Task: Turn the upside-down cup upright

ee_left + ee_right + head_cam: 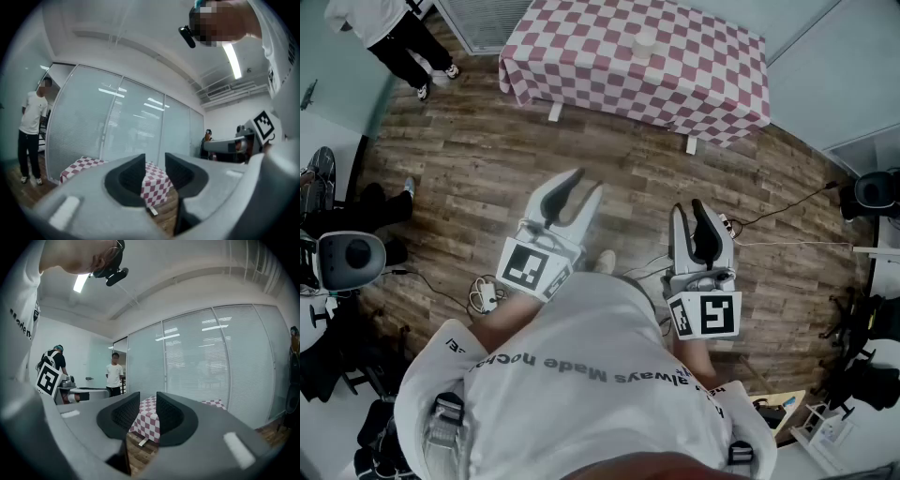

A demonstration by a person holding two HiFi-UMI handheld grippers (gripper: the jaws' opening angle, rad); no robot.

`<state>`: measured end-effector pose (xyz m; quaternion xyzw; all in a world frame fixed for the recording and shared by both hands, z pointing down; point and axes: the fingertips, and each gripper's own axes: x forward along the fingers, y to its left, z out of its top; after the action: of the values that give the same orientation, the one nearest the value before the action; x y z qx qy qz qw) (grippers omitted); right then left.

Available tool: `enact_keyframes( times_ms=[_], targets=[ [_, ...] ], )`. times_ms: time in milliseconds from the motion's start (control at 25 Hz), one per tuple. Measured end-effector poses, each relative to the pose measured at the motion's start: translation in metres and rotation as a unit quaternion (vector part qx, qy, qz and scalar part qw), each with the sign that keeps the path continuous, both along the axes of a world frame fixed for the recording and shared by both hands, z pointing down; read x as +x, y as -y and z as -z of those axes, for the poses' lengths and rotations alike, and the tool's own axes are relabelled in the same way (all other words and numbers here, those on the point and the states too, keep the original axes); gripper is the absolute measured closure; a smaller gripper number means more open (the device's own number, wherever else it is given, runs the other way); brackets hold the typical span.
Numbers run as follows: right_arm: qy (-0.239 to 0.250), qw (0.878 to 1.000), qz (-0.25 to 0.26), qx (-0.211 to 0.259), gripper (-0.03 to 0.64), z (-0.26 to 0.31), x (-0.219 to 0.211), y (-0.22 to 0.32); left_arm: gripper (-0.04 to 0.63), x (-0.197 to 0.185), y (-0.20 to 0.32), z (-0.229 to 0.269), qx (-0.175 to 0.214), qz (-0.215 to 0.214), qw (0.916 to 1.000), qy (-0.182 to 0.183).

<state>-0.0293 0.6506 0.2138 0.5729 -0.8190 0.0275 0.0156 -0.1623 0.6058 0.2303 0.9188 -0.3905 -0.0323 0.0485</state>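
Note:
A small pale cup [645, 40] stands on the far table with the red-and-white checked cloth [712, 84]; it is too small to tell which way up it is. Both grippers are held level in front of the person's body, well short of the table. My left gripper [586, 181] is shut with nothing between its jaws, and so is my right gripper [687, 206]. In the left gripper view the left gripper [154, 159] frames the checked table [157, 187] beyond it. The right gripper [148, 397] frames the same checked table [145, 420].
Wood floor lies between me and the table. A person [394, 28] stands at the far left by the glass partition [131, 122]. Cables and a power strip [487, 295] lie on the floor near my left. Chairs and equipment [347, 258] crowd the left side.

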Motion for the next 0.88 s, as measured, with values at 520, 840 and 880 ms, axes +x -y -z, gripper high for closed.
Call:
enact_keyframes(
  times_ms=[520,840,880],
  targets=[
    [0.014,1.000,0.008,-0.010,0.506,-0.015,0.038,0.011,0.462,0.032,0.020,-0.011,-0.002,0.011,0.9999,0.003],
    [0.029,0.999,0.007,-0.018,0.508,-0.021,0.054,0.029,0.462,0.040,0.040,-0.014,-0.008,0.018,0.9998,0.006],
    [0.029,0.999,0.007,-0.019,0.508,-0.021,0.054,0.034,0.462,0.040,0.045,-0.014,-0.008,0.017,0.9998,0.006]
  ],
)
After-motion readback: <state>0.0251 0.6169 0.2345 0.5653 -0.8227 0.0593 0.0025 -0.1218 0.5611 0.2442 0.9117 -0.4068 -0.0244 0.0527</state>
